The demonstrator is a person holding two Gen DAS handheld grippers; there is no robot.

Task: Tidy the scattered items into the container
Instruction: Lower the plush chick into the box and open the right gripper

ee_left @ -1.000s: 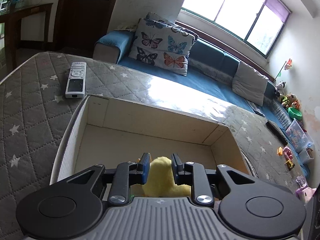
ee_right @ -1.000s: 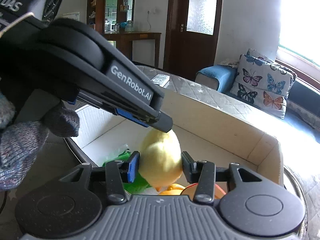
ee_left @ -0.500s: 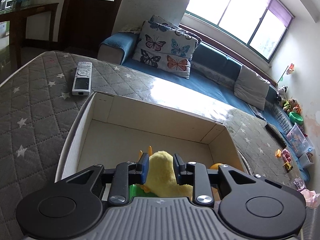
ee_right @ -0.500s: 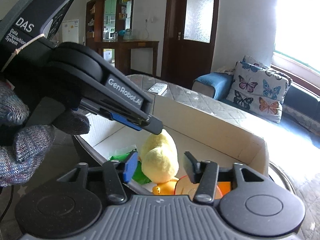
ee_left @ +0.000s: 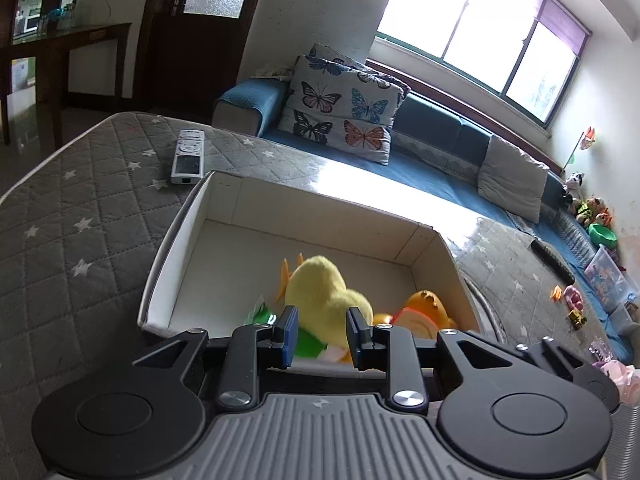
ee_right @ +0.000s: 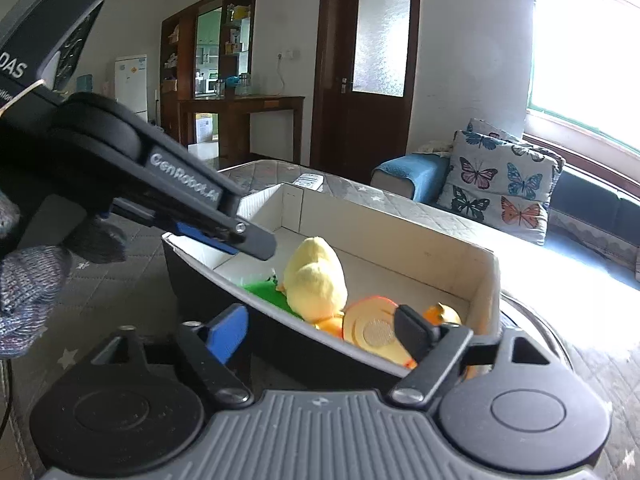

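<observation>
Since a second ago the right gripper [ee_right: 320,330] has been widening, its two fingers now spread far apart and holding nothing, while the yellow plush duck [ee_right: 316,280] that sat between them is lying loose inside the white box [ee_right: 486,280]. In the right wrist view the duck is sitting at about 12 o'clock from the gripper, touching an orange round toy [ee_right: 370,330] at its 4 o'clock and a green toy [ee_right: 266,292] at its 9 o'clock.

From the left wrist camera the left gripper [ee_left: 322,334] is hovering over the near rim of the box [ee_left: 172,248], fingers parted with the duck [ee_left: 324,300] showing in the gap between them; whether they are touching it I cannot tell. A white remote [ee_left: 188,156] is lying on the grey star-quilted table [ee_left: 72,232] at 11 o'clock of the box, just beside its far-left corner. A butterfly cushion [ee_left: 344,108] is resting on the blue sofa [ee_left: 436,152] beyond.
</observation>
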